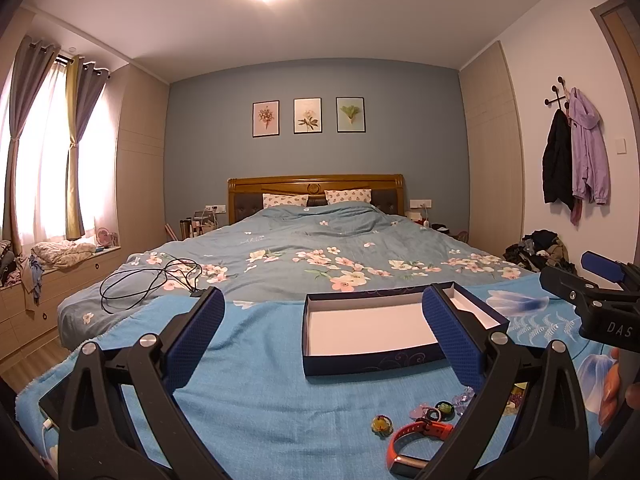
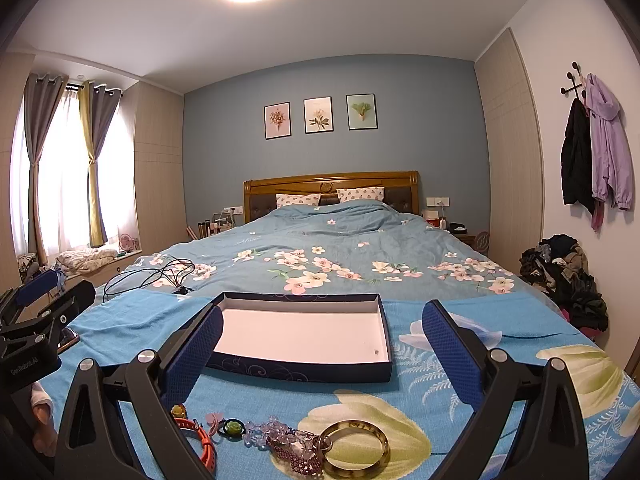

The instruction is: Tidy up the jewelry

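Note:
A dark blue box (image 1: 372, 356) with a bare white inside lies on a blue towel on the bed; it also shows in the right wrist view (image 2: 304, 368). Jewelry lies in a row near me: an orange watch band (image 1: 416, 436) (image 2: 204, 444), a green flower ring (image 2: 233, 427), purple beads (image 2: 268, 432), a dark beaded bracelet (image 2: 296, 456) and a golden bangle (image 2: 356, 452). My left gripper (image 1: 324, 336) is open and empty above the towel, left of the jewelry. My right gripper (image 2: 322, 356) is open and empty above the jewelry, in front of the box.
The blue towel (image 2: 440, 360) covers the foot of a bed with a floral duvet (image 2: 340, 248). A black cable (image 1: 156, 280) lies on the duvet at left. A phone (image 2: 68, 340) lies at the towel's left edge. A clothes pile (image 2: 568, 280) sits on the floor at right.

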`<state>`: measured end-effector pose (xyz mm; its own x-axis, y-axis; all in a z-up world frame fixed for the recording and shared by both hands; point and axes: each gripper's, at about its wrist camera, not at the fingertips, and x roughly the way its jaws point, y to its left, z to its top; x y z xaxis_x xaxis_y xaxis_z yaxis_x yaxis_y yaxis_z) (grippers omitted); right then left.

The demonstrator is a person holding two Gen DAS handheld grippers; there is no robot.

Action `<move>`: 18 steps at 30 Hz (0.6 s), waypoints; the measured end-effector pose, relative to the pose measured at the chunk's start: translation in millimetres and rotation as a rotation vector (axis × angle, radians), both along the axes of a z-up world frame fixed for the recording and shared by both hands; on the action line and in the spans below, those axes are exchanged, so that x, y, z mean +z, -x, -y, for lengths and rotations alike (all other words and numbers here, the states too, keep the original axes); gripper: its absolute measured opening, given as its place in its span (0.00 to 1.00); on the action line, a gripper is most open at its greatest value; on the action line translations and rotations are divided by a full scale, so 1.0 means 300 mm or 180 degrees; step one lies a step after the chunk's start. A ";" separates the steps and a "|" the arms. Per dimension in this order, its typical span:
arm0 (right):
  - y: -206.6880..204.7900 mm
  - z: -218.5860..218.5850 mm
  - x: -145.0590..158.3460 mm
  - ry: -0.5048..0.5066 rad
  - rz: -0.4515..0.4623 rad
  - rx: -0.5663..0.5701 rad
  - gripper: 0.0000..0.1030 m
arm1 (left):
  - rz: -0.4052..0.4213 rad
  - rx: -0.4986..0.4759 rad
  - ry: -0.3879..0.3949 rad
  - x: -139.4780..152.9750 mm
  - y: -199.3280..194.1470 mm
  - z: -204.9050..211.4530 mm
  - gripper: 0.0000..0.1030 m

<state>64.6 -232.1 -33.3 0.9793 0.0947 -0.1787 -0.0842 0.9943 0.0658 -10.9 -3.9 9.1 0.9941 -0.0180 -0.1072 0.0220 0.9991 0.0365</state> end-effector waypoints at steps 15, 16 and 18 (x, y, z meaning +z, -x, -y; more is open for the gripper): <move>-0.003 0.004 -0.004 -0.0020 -0.0020 0.0021 0.93 | -0.0024 -0.0031 -0.0005 -0.009 0.000 0.009 0.94; -0.005 0.004 -0.005 -0.0017 -0.0024 0.0022 0.93 | -0.0025 -0.0033 -0.0005 -0.008 -0.001 0.009 0.94; -0.005 0.003 -0.008 -0.0018 -0.0030 0.0034 0.93 | -0.0036 -0.0046 -0.0011 -0.012 -0.002 0.010 0.94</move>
